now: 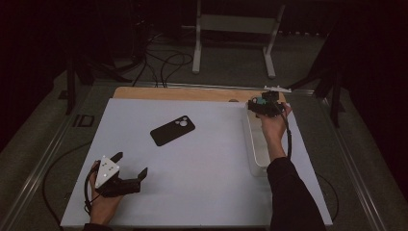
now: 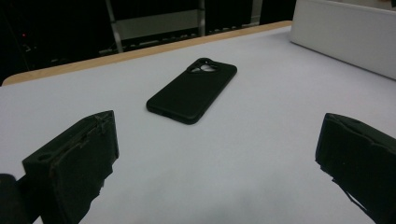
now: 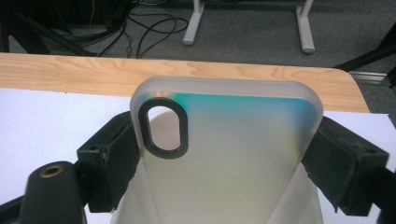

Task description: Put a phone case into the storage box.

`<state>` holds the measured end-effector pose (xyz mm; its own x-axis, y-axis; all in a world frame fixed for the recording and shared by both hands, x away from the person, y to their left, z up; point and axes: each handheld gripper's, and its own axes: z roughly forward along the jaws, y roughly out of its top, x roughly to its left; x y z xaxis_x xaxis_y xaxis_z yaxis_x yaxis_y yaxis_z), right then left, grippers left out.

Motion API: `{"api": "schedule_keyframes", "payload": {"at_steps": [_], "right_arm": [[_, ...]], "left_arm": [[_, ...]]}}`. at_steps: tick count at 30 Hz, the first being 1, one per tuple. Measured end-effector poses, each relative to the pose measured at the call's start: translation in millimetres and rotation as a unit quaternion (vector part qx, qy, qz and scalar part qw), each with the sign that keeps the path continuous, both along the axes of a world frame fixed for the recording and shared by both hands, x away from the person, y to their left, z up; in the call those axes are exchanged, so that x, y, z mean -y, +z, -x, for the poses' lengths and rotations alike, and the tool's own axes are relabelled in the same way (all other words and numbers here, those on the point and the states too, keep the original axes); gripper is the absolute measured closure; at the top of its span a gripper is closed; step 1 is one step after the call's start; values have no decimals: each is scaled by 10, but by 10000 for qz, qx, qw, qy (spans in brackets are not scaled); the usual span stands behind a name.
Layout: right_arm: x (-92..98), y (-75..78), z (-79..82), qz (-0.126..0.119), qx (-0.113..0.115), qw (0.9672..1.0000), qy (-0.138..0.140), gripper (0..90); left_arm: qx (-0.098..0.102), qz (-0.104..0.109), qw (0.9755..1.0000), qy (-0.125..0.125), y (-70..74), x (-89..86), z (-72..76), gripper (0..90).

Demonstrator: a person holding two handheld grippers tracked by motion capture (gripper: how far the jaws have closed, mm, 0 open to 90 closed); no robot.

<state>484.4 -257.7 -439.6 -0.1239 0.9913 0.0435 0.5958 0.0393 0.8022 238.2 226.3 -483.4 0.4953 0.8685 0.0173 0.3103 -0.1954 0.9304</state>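
My right gripper (image 1: 266, 104) hangs above the far end of the white bin (image 1: 255, 155) at the right side of the desk (image 1: 202, 183). Its jaws are clamped on the long edges of a frosted clear phone case (image 3: 229, 158), one pad pressing each side. In the right gripper view the case stands between the jaws with its rounded end away from me, the dark-rimmed oval camera cut-out near its upper left corner and a faint teal sheen across the top. Beyond it lie the desk's wooden far edge (image 3: 93, 74) and the grey floor with cables.

My left gripper (image 1: 120, 175) rests low near the front left corner of the desk, jaws wide apart with nothing between them. Ahead of it, well apart, a black phone case (image 2: 192, 90) lies flat on the white surface, its camera opening at the far end.
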Motion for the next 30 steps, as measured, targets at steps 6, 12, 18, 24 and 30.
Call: {"api": "schedule_keyframes", "payload": {"at_steps": [6,12,18,24,30], "right_arm": [[-10,-15,-31,-15,-10,10000,7,139],[-7,-50,-55,-48,-85,9999,-97,86],[16,-10,-34,-56,8,9999,-122,86],[41,44,9,-86,73,9999,-51,87],[39,108,59,-133,174,9998,40,99]], "left_arm": [[-2,-14,10000,-3,-1,2,0,0],[-5,-10,10000,-1,-2,-4,0,1],[-3,-10,10000,-8,-2,-3,2,1],[-12,-30,10000,-4,-5,0,3,1],[-8,-17,10000,10,-3,-6,2,0]]}}
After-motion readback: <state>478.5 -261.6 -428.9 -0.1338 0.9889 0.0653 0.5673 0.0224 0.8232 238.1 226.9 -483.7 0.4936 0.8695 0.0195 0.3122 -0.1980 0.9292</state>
